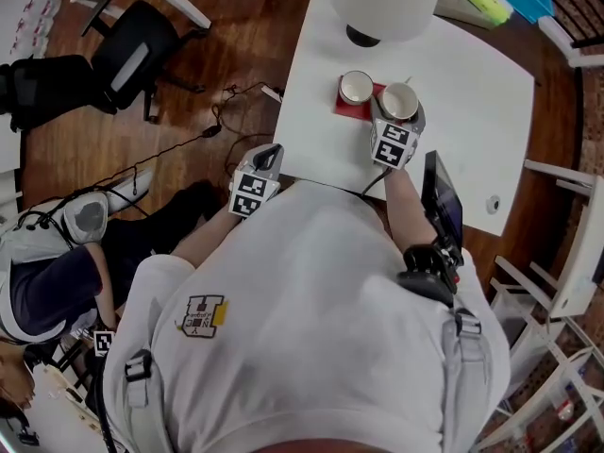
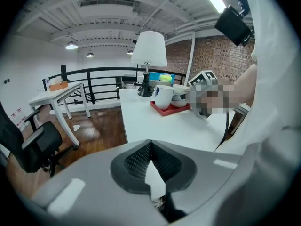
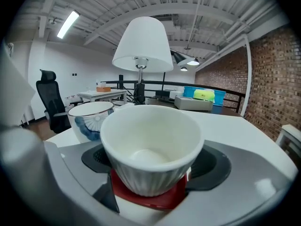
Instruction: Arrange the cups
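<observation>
So, step in hand: by my judgement, the ribbed white cup [image 3: 150, 145] was being set down on the red mat [image 3: 151, 200], next to the blue-patterned cup [image 3: 91, 119].
Right gripper [image 3: 153, 164]: its jaws stood wide and clamped the ribbed white cup, one pad on each flank below the rim, with the cup upright between them.
Ribbed cup's place: over the near part of the red mat. Whether its foot already bore on the mat could not be told.
Blue-patterned cup's place: on the same mat, just beside the held cup on its left. Whether the two touched could not be told.
Left gripper [image 2: 150, 168]: its jaws were closed together on nothing. It was held off the near edge of the table [image 1: 462, 130], well apart from both cups.
Lamp [image 3: 142, 44]: it stood at the far side of the table, clear of the work.
Doing it well: keep the cup level and lower it straight until the foot sits flat on the mat, and only then ease the jaws apart.
Withdrawal: draw back along the jaws toward the person, not sideways.
Risk: the pad on the neighbour's side had little room, so a careless release could nudge the blue-patterned cup.
</observation>
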A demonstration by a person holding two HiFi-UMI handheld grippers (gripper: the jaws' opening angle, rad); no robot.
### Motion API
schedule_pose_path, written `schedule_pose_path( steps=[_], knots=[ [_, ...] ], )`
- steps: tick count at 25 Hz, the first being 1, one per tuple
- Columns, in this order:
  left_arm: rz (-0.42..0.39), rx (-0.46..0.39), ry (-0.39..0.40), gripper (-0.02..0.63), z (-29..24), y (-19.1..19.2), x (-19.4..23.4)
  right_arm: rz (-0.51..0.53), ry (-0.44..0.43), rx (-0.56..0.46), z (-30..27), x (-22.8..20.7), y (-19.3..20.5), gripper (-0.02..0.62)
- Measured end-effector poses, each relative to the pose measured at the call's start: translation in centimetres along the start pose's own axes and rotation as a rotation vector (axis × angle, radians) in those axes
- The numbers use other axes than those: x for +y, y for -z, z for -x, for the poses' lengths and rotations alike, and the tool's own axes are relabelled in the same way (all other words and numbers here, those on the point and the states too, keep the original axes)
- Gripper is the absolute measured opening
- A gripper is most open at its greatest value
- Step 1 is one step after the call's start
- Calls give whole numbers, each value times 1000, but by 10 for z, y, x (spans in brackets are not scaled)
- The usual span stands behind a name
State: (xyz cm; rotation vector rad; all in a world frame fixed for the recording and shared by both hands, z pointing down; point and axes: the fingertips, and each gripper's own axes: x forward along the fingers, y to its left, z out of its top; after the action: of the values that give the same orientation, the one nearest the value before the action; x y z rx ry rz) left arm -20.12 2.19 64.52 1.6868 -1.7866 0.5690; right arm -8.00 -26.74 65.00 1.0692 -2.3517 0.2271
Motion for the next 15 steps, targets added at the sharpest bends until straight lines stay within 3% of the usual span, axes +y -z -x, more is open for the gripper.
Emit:
schedule_pose_path(
  steps=[15],
  knots=[
    [-18,-4,22,2,-2,3,9,1,21,-45,-1,2,-1,462]
  ],
)
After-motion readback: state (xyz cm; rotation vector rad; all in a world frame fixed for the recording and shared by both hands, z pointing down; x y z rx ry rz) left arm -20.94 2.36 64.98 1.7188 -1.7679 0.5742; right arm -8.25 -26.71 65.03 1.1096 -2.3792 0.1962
